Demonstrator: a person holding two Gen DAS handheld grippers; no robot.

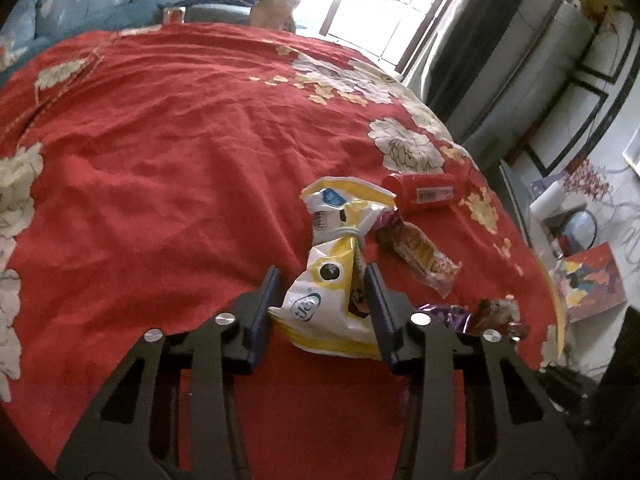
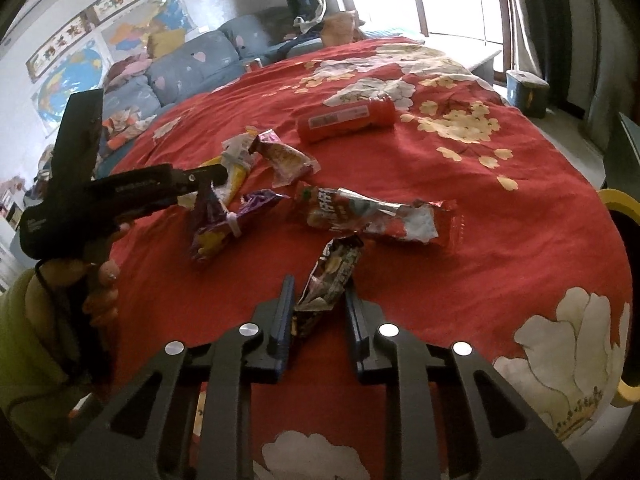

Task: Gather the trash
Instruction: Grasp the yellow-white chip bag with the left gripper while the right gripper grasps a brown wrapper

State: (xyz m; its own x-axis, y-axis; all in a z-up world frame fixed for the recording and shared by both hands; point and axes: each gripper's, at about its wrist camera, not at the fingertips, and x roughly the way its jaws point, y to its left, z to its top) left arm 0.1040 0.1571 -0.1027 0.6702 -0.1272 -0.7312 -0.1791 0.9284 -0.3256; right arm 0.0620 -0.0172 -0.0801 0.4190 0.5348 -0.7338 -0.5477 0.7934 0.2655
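Observation:
My left gripper [image 1: 322,274] has its fingers around a yellow and white snack bag [image 1: 332,280] on the red tablecloth; the jaws touch its sides. Beyond it lie a pink wrapper [image 1: 420,256] and a red can [image 1: 424,192] on its side. My right gripper [image 2: 318,284] stands around a dark crumpled wrapper [image 2: 332,276], with a gap on the right side. In the right wrist view, the left gripper [image 2: 120,192] is at the left, over a purple wrapper [image 2: 224,220]. A red and silver bag [image 2: 380,216], the pink wrapper [image 2: 288,158] and the red can [image 2: 346,118] lie beyond.
The round table [image 1: 160,140] has a red flowered cloth. A blue sofa [image 2: 188,64] stands behind it, and a window is at the back. A yellow-rimmed bin [image 2: 624,240] is at the table's right edge. More wrappers [image 1: 488,314] lie near the left gripper's right side.

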